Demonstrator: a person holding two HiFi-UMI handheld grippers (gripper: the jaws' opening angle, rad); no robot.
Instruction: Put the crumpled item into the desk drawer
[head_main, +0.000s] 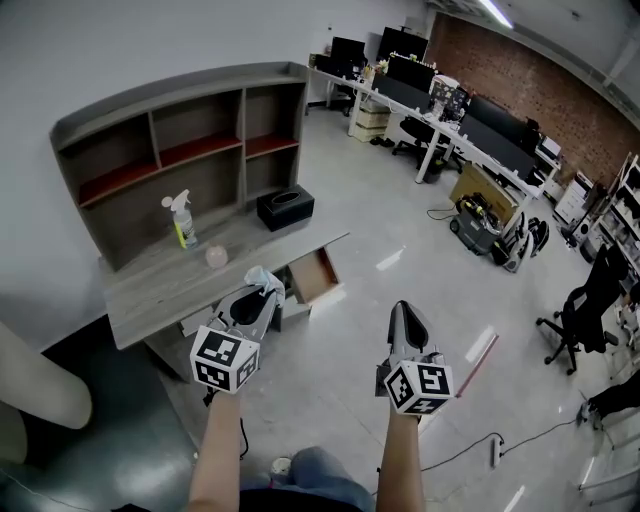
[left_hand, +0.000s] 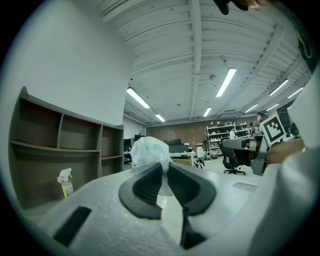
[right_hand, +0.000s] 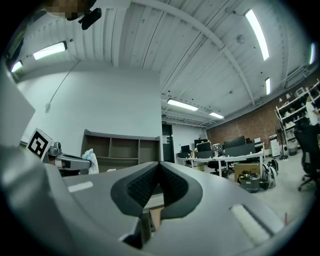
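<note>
A crumpled pale blue-white item (head_main: 262, 279) (left_hand: 149, 151) sticks up from the tips of my left gripper (head_main: 258, 293) (left_hand: 164, 168), which is shut on it. The gripper is held in the air just in front of the grey desk (head_main: 150, 283), near the open wooden drawer (head_main: 313, 276) under the desk's right end. My right gripper (head_main: 399, 310) (right_hand: 159, 167) hovers over the floor to the right of the drawer, jaws closed together with nothing between them. In the right gripper view the left gripper (right_hand: 70, 161) and the crumpled item (right_hand: 90, 159) show at the left.
On the desk stand a spray bottle (head_main: 181, 219) (left_hand: 65, 182), a black tissue box (head_main: 285, 208) and a small pink object (head_main: 215, 257). A shelf unit (head_main: 180, 150) rises behind. Office desks with monitors (head_main: 450, 110) and a chair (head_main: 580, 310) lie across the glossy floor.
</note>
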